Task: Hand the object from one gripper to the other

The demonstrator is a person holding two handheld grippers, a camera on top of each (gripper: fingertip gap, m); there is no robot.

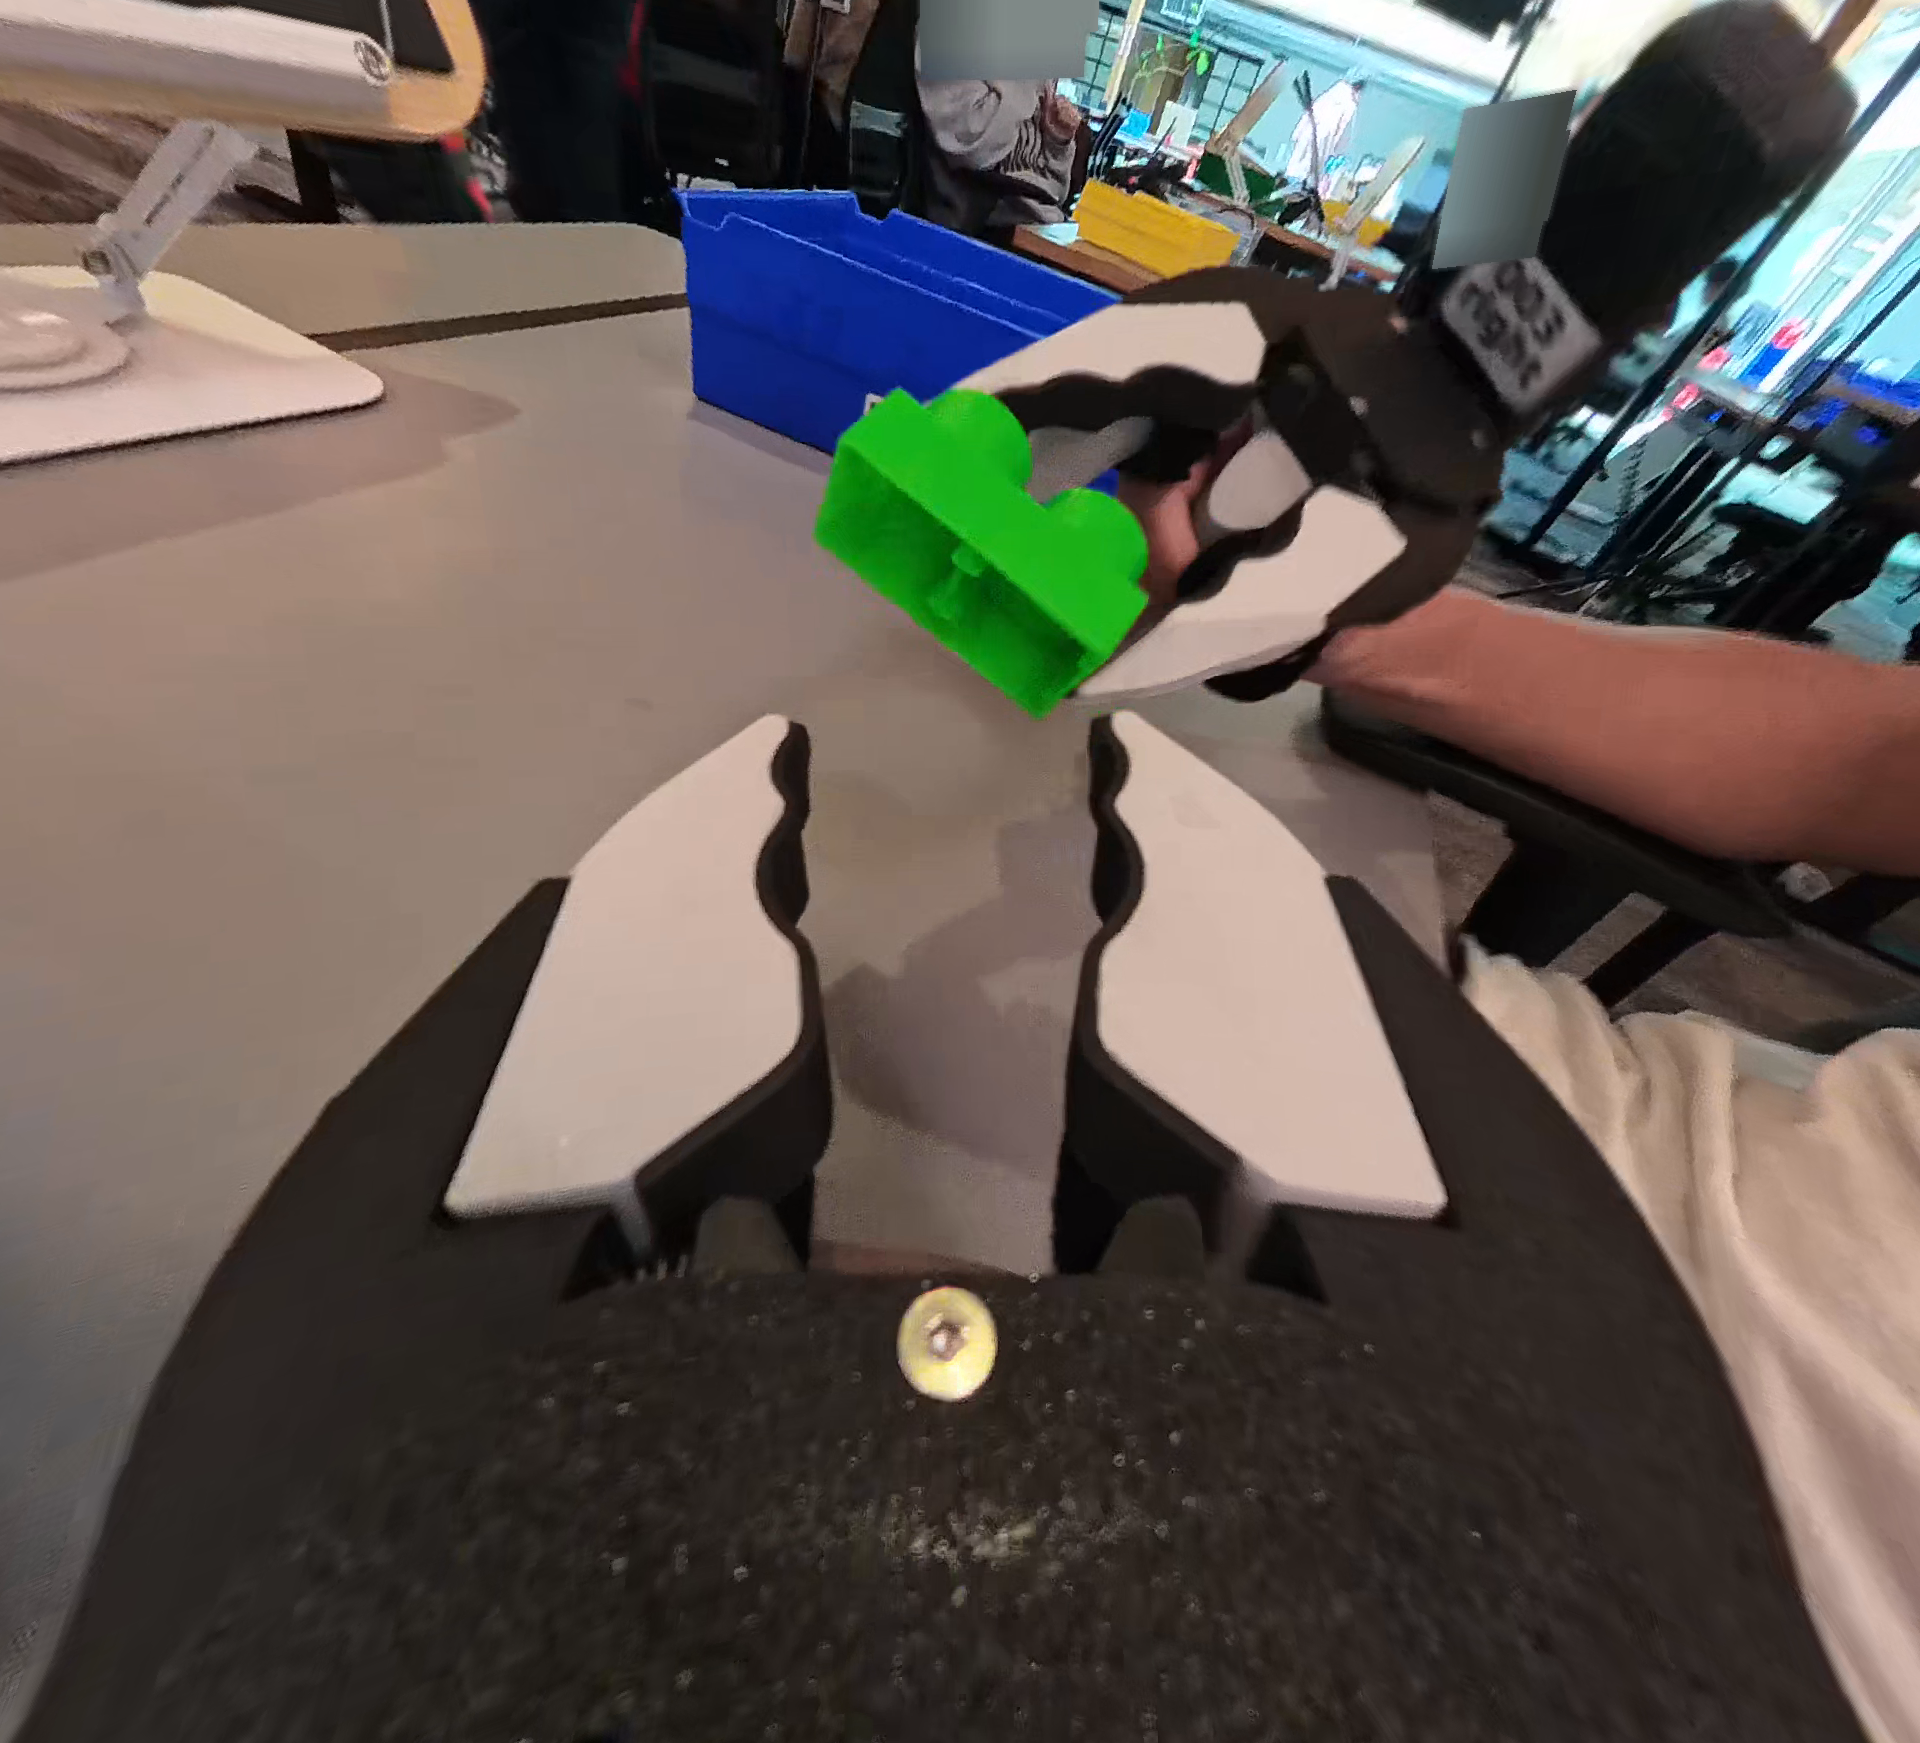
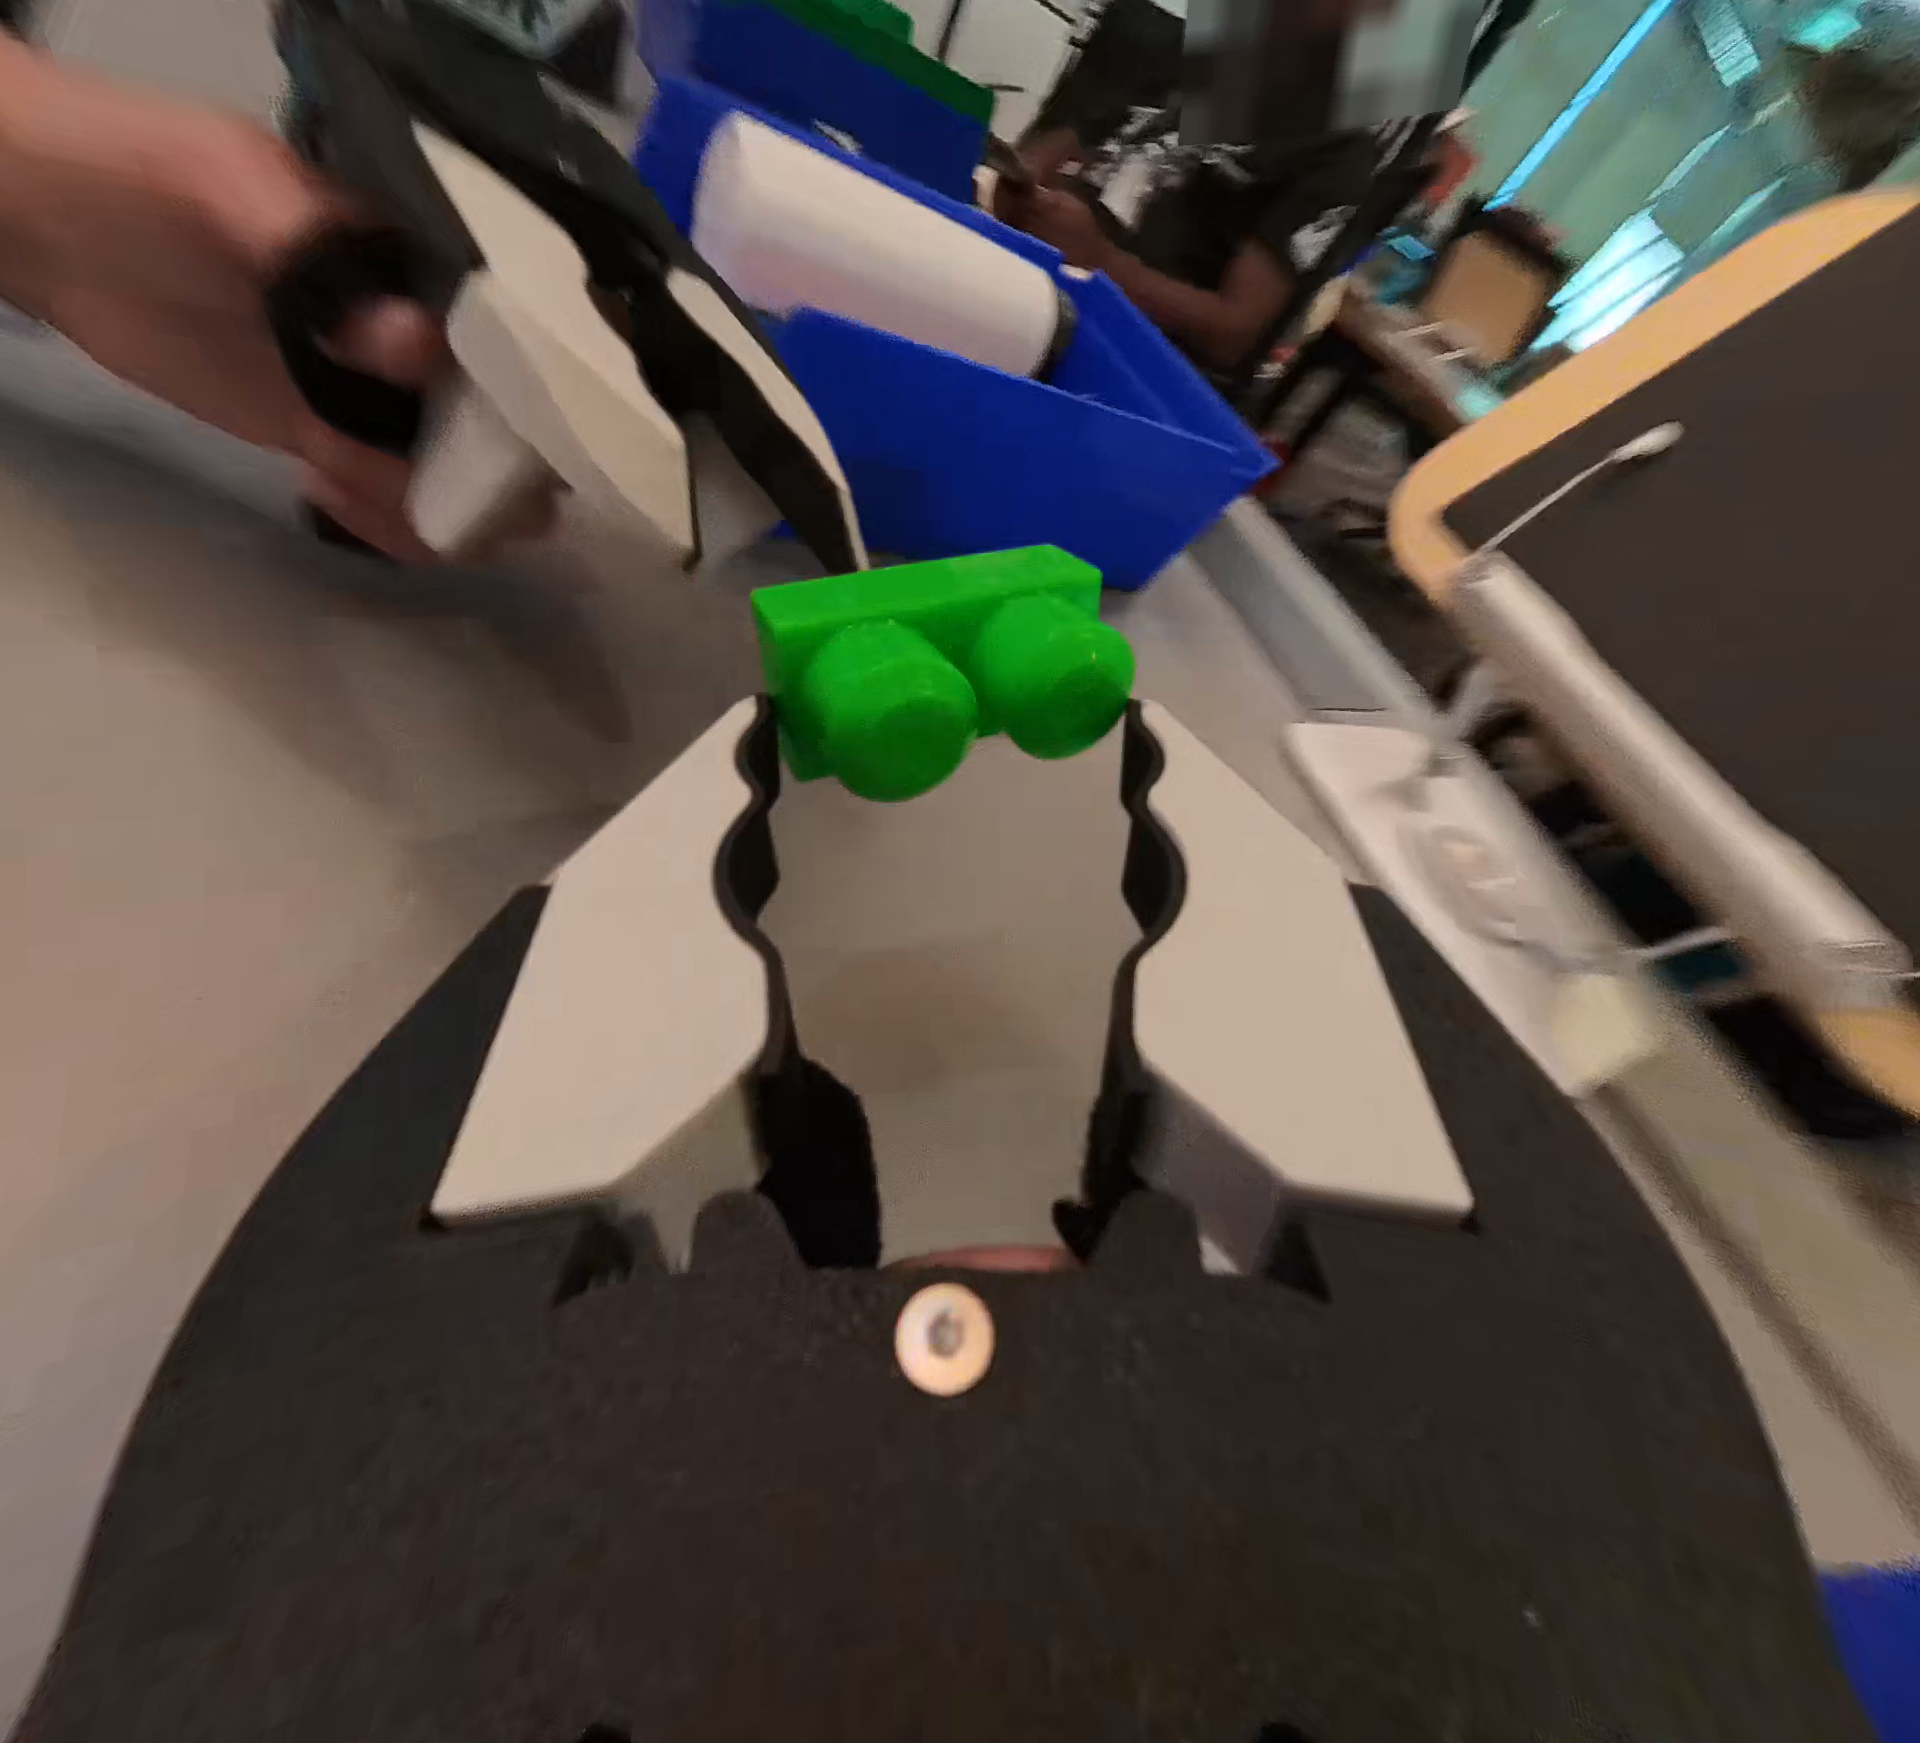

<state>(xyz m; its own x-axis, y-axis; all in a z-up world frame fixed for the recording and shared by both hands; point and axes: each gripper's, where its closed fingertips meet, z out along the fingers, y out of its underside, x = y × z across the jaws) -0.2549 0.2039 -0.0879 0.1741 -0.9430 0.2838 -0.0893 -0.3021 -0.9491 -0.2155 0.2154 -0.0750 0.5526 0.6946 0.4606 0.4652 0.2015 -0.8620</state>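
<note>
Your left hand-held gripper (image 1: 948, 737) fills the near part of the left wrist view, its white-and-black fingers spread apart with nothing between them, only grey worktop (image 1: 416, 706) showing through the gap. Just beyond its tips, to the right, your right hand-held gripper (image 1: 1039, 550) comes in from the far right and clamps a green block (image 1: 966, 550) at its two ends. The block is tilted, hollow underside turned toward the camera, studs pointing back into that gripper. Your forearm (image 1: 1621, 717) stretches out behind it. Farther off on the worktop stands a blue bin (image 1: 831, 311), and at the far left a white stand (image 1: 156, 343) (its base resting on the worktop).

From the right wrist view, your right hand-held gripper (image 2: 943, 717) is nearest, and its fingertips press on either end of the green block (image 2: 935, 665), whose two round studs face the camera. Your left hand-held gripper (image 2: 769, 540) reaches in from the upper left, its tips just beside the block's far side; the picture is blurred there, so contact cannot be judged. Behind it sits the blue bin (image 2: 1018, 436) holding a white cylinder (image 2: 873, 259).
</note>
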